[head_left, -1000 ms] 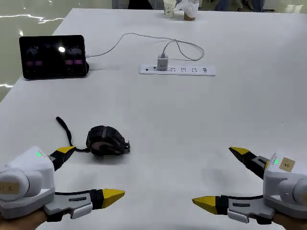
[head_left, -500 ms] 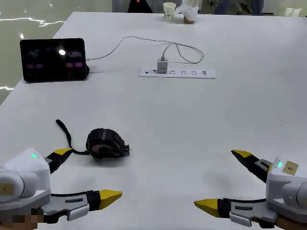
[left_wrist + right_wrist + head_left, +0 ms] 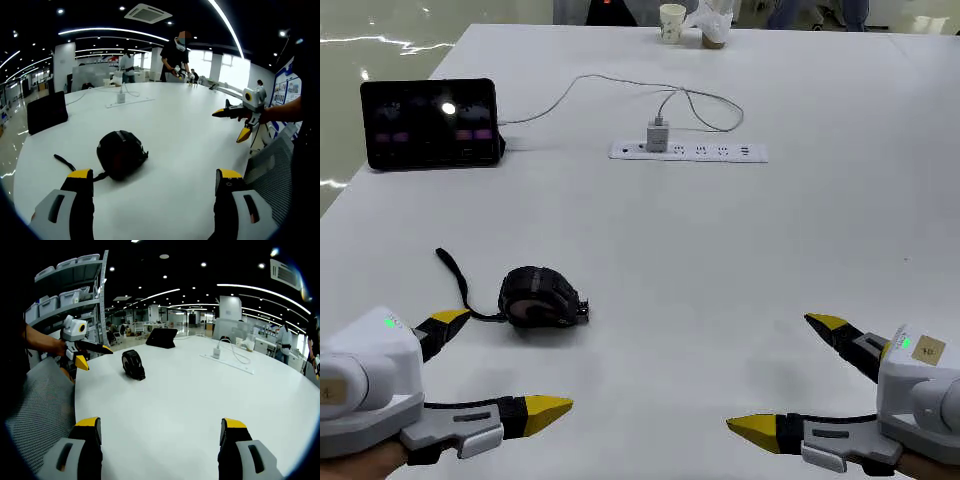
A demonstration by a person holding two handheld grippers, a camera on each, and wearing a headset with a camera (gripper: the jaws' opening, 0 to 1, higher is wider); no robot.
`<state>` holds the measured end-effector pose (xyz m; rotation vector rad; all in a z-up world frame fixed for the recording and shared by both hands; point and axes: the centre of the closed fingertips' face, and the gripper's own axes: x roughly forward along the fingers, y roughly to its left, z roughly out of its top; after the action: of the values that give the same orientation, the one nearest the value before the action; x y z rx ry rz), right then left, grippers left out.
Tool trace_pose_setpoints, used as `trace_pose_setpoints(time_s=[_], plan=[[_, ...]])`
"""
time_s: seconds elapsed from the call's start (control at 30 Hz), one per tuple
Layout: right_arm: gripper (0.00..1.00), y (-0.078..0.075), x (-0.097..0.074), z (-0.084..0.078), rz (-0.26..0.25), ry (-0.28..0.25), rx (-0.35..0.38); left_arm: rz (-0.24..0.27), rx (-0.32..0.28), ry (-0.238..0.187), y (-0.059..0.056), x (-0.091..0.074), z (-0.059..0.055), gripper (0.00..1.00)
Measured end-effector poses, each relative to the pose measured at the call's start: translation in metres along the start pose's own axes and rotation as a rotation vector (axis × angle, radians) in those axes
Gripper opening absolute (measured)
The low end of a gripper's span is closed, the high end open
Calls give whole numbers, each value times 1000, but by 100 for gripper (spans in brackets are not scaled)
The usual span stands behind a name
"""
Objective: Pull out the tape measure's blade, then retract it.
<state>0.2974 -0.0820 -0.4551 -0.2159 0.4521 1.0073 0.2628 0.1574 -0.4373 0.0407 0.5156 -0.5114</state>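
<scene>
Black tape measure (image 3: 542, 296) lies unmoved; left gripper (image 3: 502, 362), right gripper (image 3: 782, 374) still spread.

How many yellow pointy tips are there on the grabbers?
4. Two are on the left gripper, close to the tape measure; two are on the right gripper, farther along the white table. None look hidden.

Table (image 3: 720, 260): smooth white surface, low sheen. Tape measure (image 3: 540, 296), just ahead of the left gripper (image 3: 502, 360): matt black plastic casing; its strap (image 3: 453, 268) looks woven. Left gripper and right gripper (image 3: 782, 372) housings: smooth white plastic.
</scene>
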Motion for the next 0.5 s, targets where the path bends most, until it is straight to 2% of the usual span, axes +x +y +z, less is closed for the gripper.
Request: trace_pose_setpoints(time_s=[0.5], plan=[[99,-1,-1,0,-1,-1,4,4,-2,-7,3,1,2,98]])
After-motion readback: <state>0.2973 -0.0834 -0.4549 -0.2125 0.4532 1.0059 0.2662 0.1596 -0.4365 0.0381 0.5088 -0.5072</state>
